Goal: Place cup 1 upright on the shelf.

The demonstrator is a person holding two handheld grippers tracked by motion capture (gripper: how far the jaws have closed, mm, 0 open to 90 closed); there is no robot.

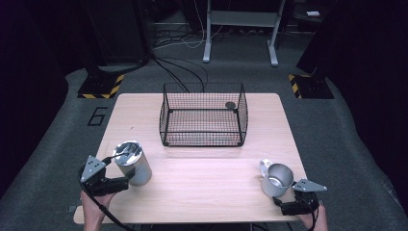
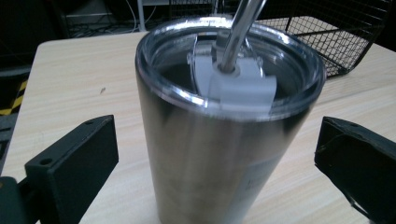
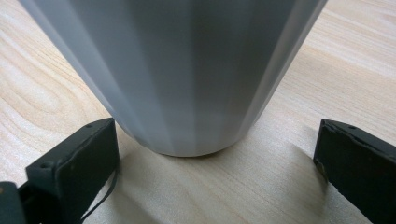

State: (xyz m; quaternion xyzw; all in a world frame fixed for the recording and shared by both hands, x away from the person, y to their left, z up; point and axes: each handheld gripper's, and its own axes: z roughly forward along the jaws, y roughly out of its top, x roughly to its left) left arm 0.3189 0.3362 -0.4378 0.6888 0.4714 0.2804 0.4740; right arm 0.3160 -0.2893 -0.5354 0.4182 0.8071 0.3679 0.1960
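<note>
Straddling the steel tumbler [image 1: 133, 162] at table's 8 o'clock, left gripper [image 1: 126, 179] jaws apart; right gripper [image 1: 279, 201] likewise wide by the mug [image 1: 275, 179] at 4 o'clock, both readied for lifting toward the wire basket [image 1: 204, 115]

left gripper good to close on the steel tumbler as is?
Probably yes. The left gripper is open, its jaws either side of the steel tumbler with gaps showing and nothing between. The straw rises clear above.

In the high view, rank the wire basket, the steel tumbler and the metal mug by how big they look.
1. wire basket, clearly the largest.
2. steel tumbler, by the left gripper.
3. metal mug, by the right gripper.
Tumbler and mug look close in size; the tumbler seems slightly larger, but not surely.
</note>
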